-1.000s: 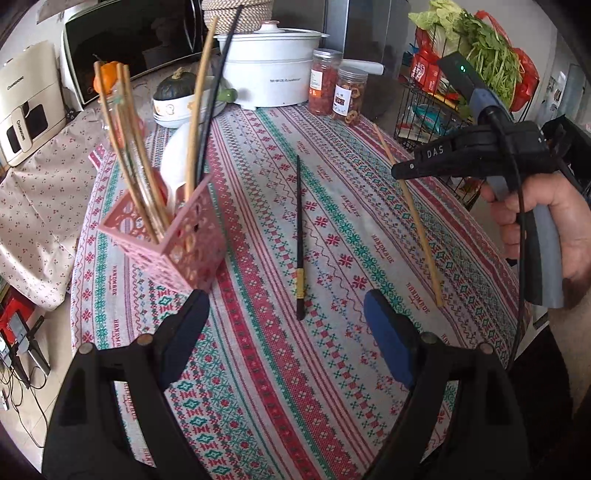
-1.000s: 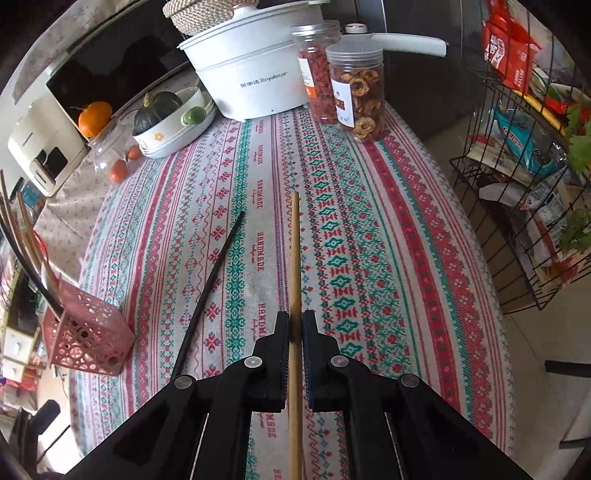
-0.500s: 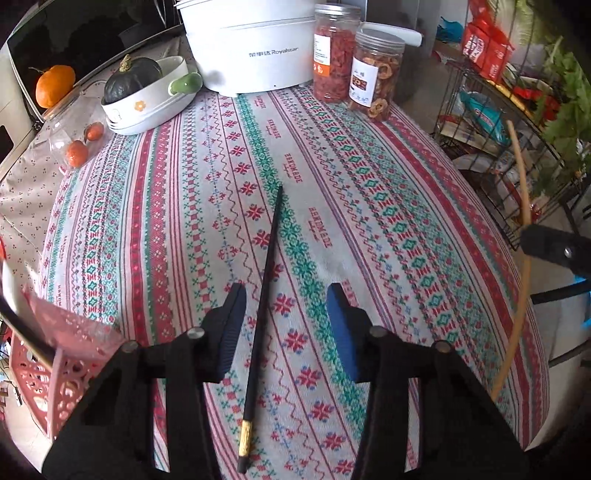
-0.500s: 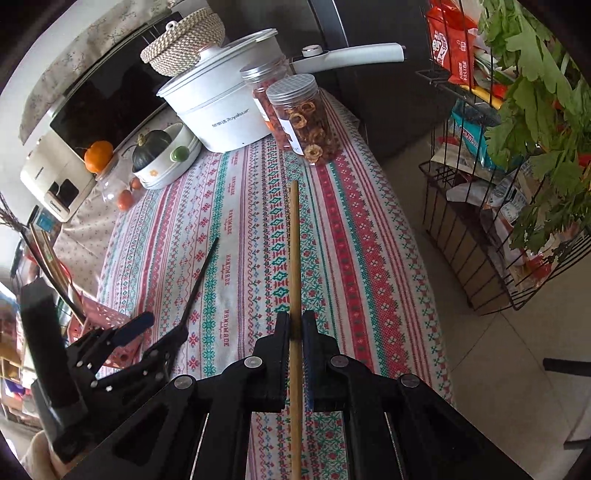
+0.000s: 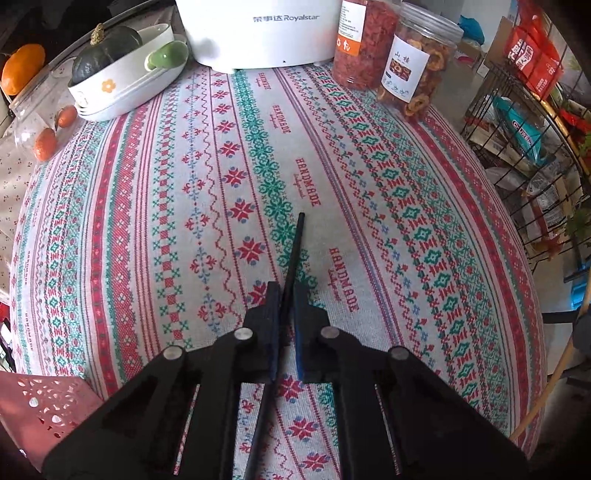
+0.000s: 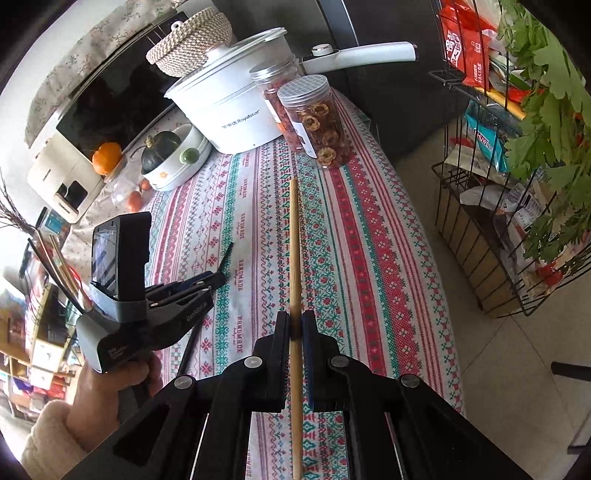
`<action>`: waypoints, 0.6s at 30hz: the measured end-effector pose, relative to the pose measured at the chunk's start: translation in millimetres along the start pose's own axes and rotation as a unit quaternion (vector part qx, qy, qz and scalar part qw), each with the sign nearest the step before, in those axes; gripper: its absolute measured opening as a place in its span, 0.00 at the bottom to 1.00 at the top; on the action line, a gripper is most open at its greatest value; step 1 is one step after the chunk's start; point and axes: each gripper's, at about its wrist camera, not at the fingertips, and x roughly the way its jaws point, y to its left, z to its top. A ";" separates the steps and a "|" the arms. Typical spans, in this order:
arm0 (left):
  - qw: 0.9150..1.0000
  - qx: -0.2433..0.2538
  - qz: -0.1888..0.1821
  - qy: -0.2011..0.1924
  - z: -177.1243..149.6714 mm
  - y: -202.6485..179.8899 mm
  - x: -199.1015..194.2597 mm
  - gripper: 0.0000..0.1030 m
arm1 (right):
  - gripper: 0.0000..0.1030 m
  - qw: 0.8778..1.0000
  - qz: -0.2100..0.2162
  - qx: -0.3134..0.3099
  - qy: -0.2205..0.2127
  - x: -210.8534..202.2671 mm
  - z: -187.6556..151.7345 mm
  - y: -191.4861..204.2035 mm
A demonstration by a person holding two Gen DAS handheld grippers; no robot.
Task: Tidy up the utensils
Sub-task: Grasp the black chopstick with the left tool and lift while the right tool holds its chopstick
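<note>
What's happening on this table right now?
A person is tidying chopsticks with two handheld grippers. The left gripper has closed on the black chopstick, which lies on the patterned tablecloth. The right gripper holds the wooden chopstick. The pink utensil basket sits at the table's edge.

A table under a patterned tablecloth (image 5: 155, 229) carries a white pot (image 5: 258, 33) at its far edge. Left of the pot sits a white dish (image 5: 122, 88); right of it, two jars (image 5: 413, 70); before it, a black chopstick (image 5: 295, 247).
</note>
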 end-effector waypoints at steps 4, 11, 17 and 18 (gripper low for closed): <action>1.000 0.019 -0.002 -0.010 -12.2 -5.5 -13.2 0.07 | 0.06 1.000 -0.001 0.000 -0.004 -1.8 -0.8 4.2; 0.995 0.060 -0.025 -0.080 -46.2 -10.8 -76.7 0.06 | 0.06 1.000 0.001 -0.003 -0.024 -14.6 -5.8 12.0; 0.985 0.080 -0.063 -0.142 -80.4 -4.0 -137.5 0.06 | 0.06 0.999 0.002 -0.010 -0.053 -29.5 -15.7 28.1; 0.983 0.081 -0.068 -0.152 -87.1 -0.4 -146.6 0.06 | 0.06 0.998 0.003 -0.014 -0.060 -32.8 -17.4 32.3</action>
